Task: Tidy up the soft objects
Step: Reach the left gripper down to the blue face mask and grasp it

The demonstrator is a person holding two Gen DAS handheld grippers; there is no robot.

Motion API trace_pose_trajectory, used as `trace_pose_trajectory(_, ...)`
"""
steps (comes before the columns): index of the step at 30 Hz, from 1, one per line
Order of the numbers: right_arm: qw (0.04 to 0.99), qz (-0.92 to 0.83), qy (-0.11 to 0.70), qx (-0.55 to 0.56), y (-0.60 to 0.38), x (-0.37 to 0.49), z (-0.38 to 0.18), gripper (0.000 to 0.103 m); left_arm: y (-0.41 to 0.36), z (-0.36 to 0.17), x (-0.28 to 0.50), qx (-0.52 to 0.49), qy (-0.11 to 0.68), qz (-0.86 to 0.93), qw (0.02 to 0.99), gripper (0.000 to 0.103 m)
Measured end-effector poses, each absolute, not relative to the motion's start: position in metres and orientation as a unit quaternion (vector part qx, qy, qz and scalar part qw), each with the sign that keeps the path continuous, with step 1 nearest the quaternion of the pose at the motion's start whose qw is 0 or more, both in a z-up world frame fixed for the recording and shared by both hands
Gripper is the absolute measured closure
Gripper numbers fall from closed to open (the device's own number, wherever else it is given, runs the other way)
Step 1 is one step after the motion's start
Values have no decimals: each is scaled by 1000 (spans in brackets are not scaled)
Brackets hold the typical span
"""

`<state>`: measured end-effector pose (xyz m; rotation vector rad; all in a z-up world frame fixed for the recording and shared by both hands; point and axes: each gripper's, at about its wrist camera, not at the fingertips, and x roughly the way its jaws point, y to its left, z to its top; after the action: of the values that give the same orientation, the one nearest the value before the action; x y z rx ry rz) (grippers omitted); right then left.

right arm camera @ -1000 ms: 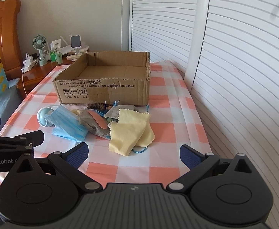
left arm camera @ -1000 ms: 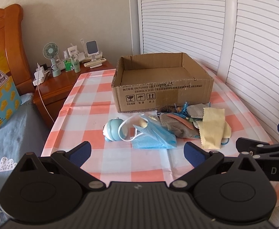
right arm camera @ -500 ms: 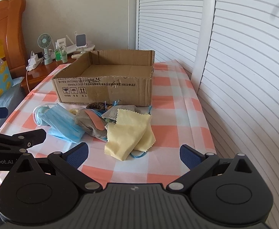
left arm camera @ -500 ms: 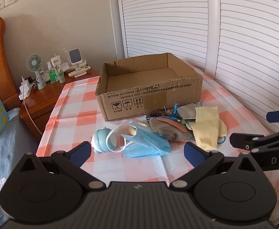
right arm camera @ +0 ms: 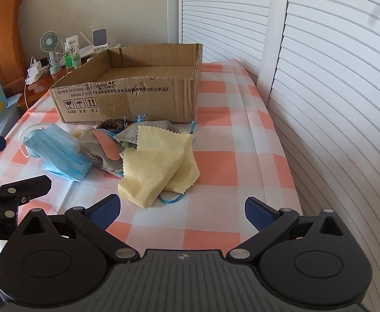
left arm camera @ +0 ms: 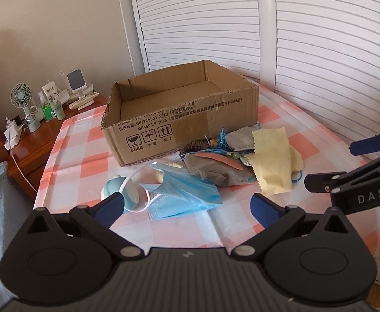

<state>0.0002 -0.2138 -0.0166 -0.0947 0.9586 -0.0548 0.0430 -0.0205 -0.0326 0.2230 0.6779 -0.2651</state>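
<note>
Bedroom: wooden headboard [right arm camera: 0, 33], nightstand [left arm camera: 33, 140]

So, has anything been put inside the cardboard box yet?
No, the cardboard box shows only its bare floor; the yellow cloth and blue mask lie on the tablecloth in front.

Left tongs [left arm camera: 187, 206] and right tongs [right arm camera: 182, 209]: matte black bodies, each with two round discs, triangular cut-outs, silver screws and a ribbed grey centre plate bearing a small logo. Blue textured pads [right arm camera: 104, 210] tip the fingers. White lettering "DAS" marks one side.
</note>
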Motion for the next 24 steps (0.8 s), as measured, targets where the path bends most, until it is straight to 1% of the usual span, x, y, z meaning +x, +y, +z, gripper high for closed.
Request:
trace_pose_trajectory(7,883,-15,466,-62,-218,11,-29,0,-16,-36,49,115,330,-127,928,1)
trace_pose_trajectory(14,880,-16,473,-54,-227,18,-37,0,-34,-21,54,117,300,-209,923,1)
trace_pose_trajectory(19,875,-25,482,-51,-234,17,-43,0,-56,-46,72,145,326,-230,906,1)
trace_pose_trajectory(24,874,-30,482,-48,-241,15,-43,0,-52,-71,87,145,362,-209,897,1)
